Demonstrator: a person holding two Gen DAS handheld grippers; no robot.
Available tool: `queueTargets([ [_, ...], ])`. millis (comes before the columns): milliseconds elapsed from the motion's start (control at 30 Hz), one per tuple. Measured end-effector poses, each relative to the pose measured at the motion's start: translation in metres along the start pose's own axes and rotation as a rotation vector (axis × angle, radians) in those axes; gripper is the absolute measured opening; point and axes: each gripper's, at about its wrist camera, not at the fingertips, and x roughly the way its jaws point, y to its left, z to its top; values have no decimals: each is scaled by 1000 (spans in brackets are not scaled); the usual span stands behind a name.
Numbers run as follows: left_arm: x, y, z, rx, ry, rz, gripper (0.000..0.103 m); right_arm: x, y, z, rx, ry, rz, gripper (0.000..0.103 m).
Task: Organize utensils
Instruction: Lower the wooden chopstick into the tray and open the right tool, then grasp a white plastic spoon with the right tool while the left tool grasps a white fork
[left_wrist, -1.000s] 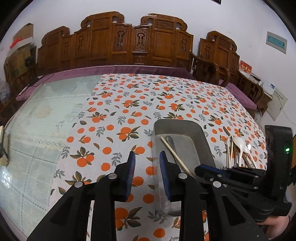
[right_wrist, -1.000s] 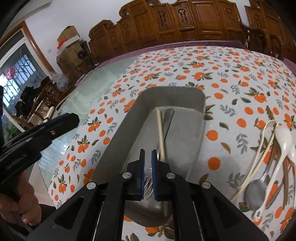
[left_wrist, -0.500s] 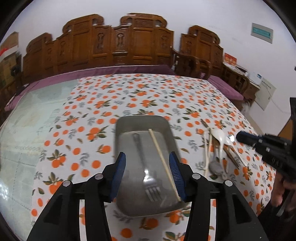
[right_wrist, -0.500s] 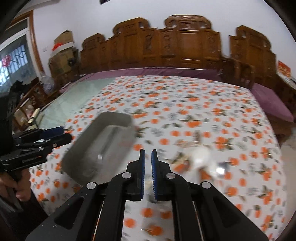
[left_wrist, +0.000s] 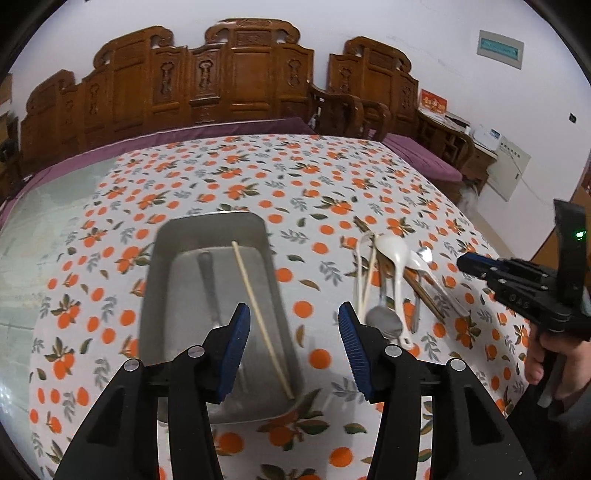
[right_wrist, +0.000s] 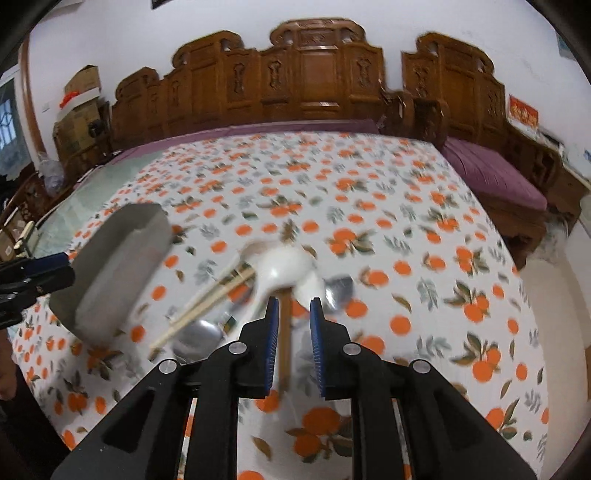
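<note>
Orange-printed tablecloth (left_wrist: 332, 173) covers most of the table, with a bare glass strip (left_wrist: 48, 199) along its left side and carved wooden chairs (left_wrist: 236, 77) lined up behind. A grey metal tray (left_wrist: 155, 295) sits on the cloth; inside it lie a metal fork (left_wrist: 208, 277), tines toward the camera, and a single pale chopstick (left_wrist: 255, 302) running lengthwise beside it.

The left gripper (left_wrist: 293, 332) hovers over the tray's near right corner with its blue pads spread wide and nothing between them.

Just right of the tray, apart from it, the loose utensils lie in a heap: a white ceramic spoon (left_wrist: 393, 254), a metal ladle-shaped spoon (left_wrist: 382, 319), pale chopsticks (left_wrist: 364, 273) and dark brown chopsticks (left_wrist: 424, 291), all crossing one another, so the spoons rest over the sticks.

The right gripper (right_wrist: 293, 336) is over this heap, its jaws narrowly parted with a brown chopstick (right_wrist: 283, 332) running between the pads; the view is motion-blurred, and whether the pads touch it cannot be told. The white spoon's bowl lies straight ahead of the fingertips, a metal spoon (right_wrist: 338, 290) just to its right.
</note>
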Motion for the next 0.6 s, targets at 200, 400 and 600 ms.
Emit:
queueTargets([
  [200, 6, -15, -4, 27, 10, -12, 47, 13, -16, -9, -16, 41, -26, 19],
  [400, 12, -21, -10, 37, 24, -15, 47, 37, -24, -13, -45, 109, -17, 19],
  [600, 15, -28, -15, 52, 32, -16, 47, 52, -28, -6, -35, 136, 5, 19],
])
